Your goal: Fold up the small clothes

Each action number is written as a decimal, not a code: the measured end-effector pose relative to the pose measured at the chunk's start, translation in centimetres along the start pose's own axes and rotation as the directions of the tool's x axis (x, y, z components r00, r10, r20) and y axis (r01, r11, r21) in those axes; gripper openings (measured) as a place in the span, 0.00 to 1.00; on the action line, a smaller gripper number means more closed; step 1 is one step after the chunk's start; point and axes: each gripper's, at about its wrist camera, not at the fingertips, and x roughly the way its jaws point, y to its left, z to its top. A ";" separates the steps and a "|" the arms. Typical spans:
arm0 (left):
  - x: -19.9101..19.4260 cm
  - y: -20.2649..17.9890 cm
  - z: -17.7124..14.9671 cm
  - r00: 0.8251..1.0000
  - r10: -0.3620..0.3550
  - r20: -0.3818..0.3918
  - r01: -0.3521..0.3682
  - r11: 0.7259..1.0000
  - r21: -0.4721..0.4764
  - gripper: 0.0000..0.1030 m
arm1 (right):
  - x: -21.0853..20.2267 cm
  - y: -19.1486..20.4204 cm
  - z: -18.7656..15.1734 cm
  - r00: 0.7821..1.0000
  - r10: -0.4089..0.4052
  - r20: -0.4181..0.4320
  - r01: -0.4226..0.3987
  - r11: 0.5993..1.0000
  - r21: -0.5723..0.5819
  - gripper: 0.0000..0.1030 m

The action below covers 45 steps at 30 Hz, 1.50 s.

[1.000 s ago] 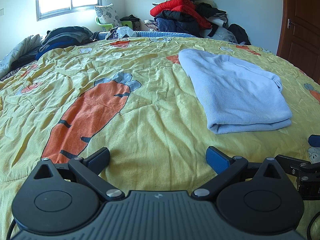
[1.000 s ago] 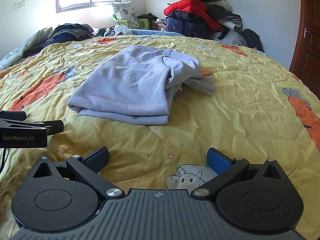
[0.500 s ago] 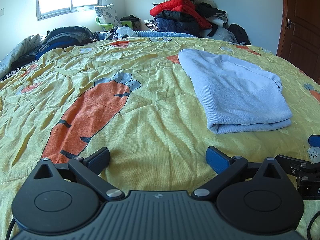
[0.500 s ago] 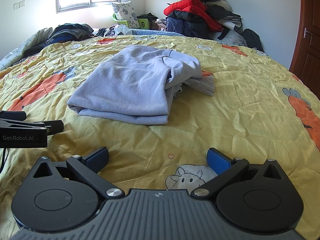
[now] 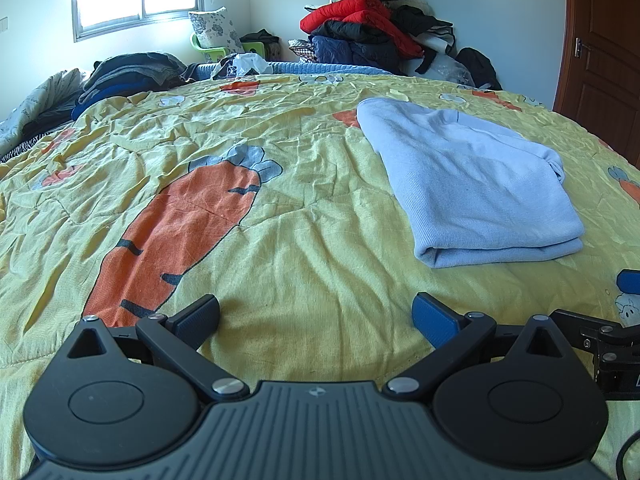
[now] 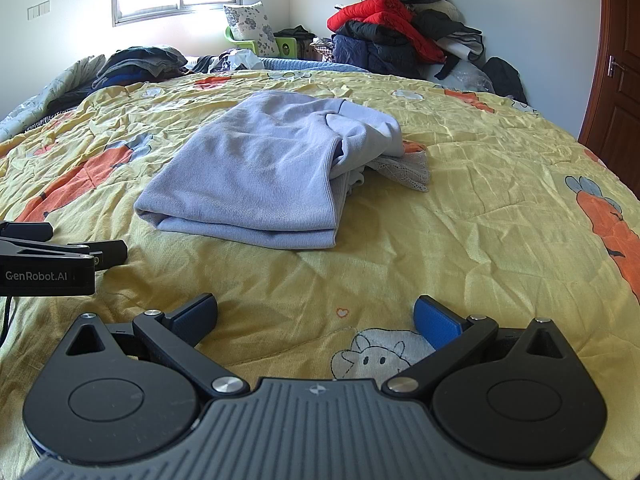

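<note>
A light blue garment [image 5: 472, 184] lies folded on the yellow carrot-print bedspread [image 5: 280, 208], to the right in the left wrist view and ahead in the right wrist view [image 6: 264, 176]. A lace-edged piece [image 6: 404, 166] sticks out at its far right side. My left gripper [image 5: 316, 312] is open and empty, low over the bedspread, short of the garment. My right gripper [image 6: 316, 314] is open and empty, near the garment's folded front edge. The left gripper also shows at the left edge of the right wrist view [image 6: 52, 256].
A pile of red, black and navy jackets [image 6: 396, 36] is stacked against the far wall. Dark folded clothes [image 5: 124, 76] lie at the far left of the bed. A patterned pillow [image 6: 250, 26] stands under the window. A brown door [image 6: 618, 80] is on the right.
</note>
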 end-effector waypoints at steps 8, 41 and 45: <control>0.0 0.0 0.0 1.000 0.000 0.000 0.000 1.000 0.000 1.00 | 0.0 0.0 0.0 1.000 0.000 0.000 0.000 1.000 0.000 1.00; -0.1 0.2 -0.1 1.000 -0.002 -0.002 0.002 1.000 -0.003 1.00 | 0.1 0.3 0.0 1.000 -0.021 0.001 0.021 1.000 0.014 1.00; -0.3 0.3 -0.1 1.000 -0.015 -0.008 0.015 1.000 0.006 1.00 | 0.1 0.3 0.0 1.000 -0.020 0.001 0.020 1.000 0.014 1.00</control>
